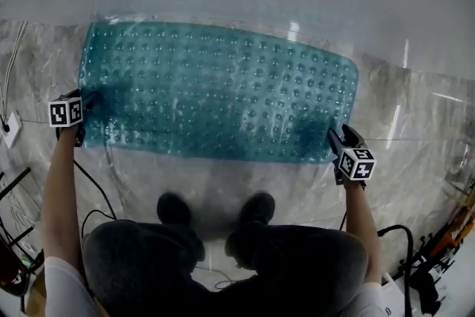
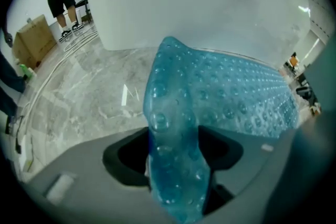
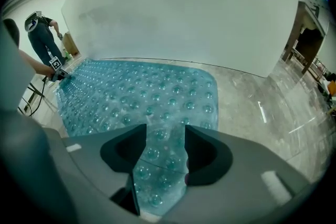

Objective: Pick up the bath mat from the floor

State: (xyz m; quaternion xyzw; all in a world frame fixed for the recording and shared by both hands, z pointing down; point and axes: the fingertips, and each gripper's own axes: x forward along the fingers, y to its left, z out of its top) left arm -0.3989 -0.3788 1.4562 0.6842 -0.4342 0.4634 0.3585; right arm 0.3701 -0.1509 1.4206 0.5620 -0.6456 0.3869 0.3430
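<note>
Left tool (image 1: 84,102) and right tool (image 1: 335,139) stand open, bath mat (image 1: 223,93) edge loose between their jaws.

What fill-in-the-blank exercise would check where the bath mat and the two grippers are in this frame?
The bath mat is spread on the ___. In the head view, the left gripper is at the mat's ___ end. Part of the mat lies between the fingers of ___ grippers, the right gripper included.
Missing words: floor; left; both.
</note>
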